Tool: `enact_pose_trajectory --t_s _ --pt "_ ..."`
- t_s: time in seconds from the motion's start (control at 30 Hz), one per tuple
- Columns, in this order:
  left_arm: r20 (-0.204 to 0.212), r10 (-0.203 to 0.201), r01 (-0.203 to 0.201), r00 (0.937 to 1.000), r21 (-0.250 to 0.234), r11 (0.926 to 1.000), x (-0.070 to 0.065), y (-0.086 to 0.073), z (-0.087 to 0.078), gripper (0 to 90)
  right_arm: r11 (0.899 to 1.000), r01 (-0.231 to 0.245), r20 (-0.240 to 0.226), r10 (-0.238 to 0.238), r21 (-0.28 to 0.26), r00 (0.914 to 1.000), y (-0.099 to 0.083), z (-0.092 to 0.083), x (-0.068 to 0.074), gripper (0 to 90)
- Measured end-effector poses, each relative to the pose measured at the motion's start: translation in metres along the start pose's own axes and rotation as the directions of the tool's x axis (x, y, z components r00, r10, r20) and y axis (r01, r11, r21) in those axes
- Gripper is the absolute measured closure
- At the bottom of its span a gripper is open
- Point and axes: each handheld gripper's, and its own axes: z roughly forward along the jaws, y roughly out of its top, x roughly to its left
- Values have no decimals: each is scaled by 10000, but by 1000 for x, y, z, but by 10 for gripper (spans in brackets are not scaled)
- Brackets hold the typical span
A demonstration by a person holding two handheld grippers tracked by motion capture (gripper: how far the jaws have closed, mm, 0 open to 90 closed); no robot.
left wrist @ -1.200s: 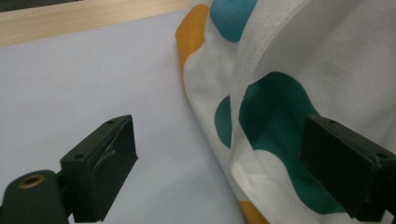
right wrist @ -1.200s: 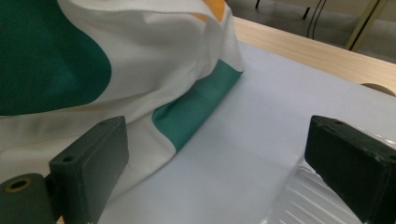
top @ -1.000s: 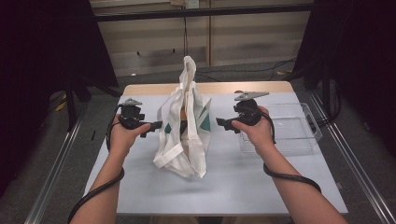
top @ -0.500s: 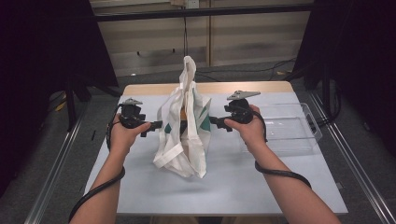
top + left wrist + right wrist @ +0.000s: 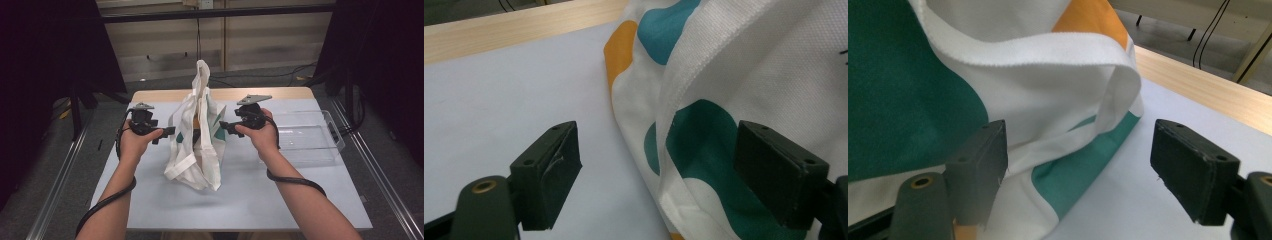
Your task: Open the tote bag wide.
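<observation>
Bag: white tote bag (image 5: pixel 196 135) with teal and orange patches stands between both grippers on the table (image 5: pixel 280 200).
Left gripper (image 5: pixel 167 132): jaws apart, just been closing, bag's edge between them, unpressed.
Right gripper (image 5: pixel 225 126): jaws apart, just been closing around a fabric fold, not clamped.
Tray: clear tray (image 5: pixel 310 140) beyond the right gripper.

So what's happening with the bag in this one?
A person holds a gripper in each hand on either side of a white tote bag that stands on the table. The left gripper and right gripper both have their jaws open around the bag's fabric edges and have just been closing, but neither grips it yet. A clear plastic bin sits at the right.
</observation>
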Motion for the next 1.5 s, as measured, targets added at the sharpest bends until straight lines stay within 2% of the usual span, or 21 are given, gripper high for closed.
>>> enact_pose_trajectory --t_s 0.03,0.07,0.23,0.33,0.37,0.43,0.47,0.57,0.6,0.67,0.83,0.93,1.0,1.1,1.2,1.3,1.33,1.43,1.5 --pt "-6 -2 2 10000 -13 10000 0 0 0 188 10000 46 15 -46 6 10000 1 2 0 226" --pt "-25 -247 246 9997 -195 9995 -1 0 1 188 10000 43 44 -43 37 10000 2 3 1 226" --pt "-19 -52 52 10000 15 10000 3 0 0 188 10000 38 122 -38 0 9999 4 10 -2 219" --pt "-57 -135 135 9999 -44 9999 4 0 0 188 10000 45 98 -44 -70 9999 4 11 -2 213" --pt "-68 -352 350 9994 -203 9992 2 0 1 188 9999 32 57 -32 -99 10000 5 12 -2 202" --pt "-106 -189 188 9998 -82 9998 3 0 1 188 9999 100 118 -100 -51 9999 6 12 -1 194" --pt "-127 -263 261 9996 -135 9996 2 0 2 188 9999 158 139 -157 -44 9998 6 11 -1 191" --pt "-42 -281 280 9996 -185 9994 0 0 3 189 9997 -67 81 69 -248 9999 6 8 -1 190" --pt "-39 -38 38 10000 -9 10000 0 1 2 189 9996 -66 67 68 -261 10000 7 7 0 190" --pt "-17 -10 10 10000 -33 10000 -1 2 2 192 9996 -59 -14 59 -261 10000 7 6 2 191" --pt "268 -309 315 9992 -224 9993 -5 2 3 247 9992 64 -226 -73 -390 9997 11 5 11 196" --pt "306 36 -30 9995 -195 9998 -4 2 2 289 9985 120 -266 -134 -525 9996 15 4 15 200" --pt "451 -108 123 9989 -312 9994 -5 2 3 313 9985 202 -325 -219 -513 9992 17 3 16 201" --pt "416 -4 19 9991 -349 9994 -5 1 4 348 9981 387 -457 -409 -483 9981 21 3 19 242" --pt "506 0 13 9987 -268 9996 -5 1 6 381 9981 349 -670 -383 -509 9970 23 5 21 280" --pt "682 -108 130 9976 -323 9994 -6 2 8 415 9978 393 -835 -437 -533 9955 24 7 21 336" --pt "702 7 9 9975 -226 9997 -5 2 8 416 9974 506 -824 -548 -519 9951 24 7 21 353" --pt "712 -137 167 9974 -417 9990 -7 4 9 453 9976 494 -931 -538 -491 9942 23 9 20 425" --pt "739 53 -26 9973 -371 9993 -6 6 8 491 9970 639 -928 -678 -440 9934 23 9 19 488"
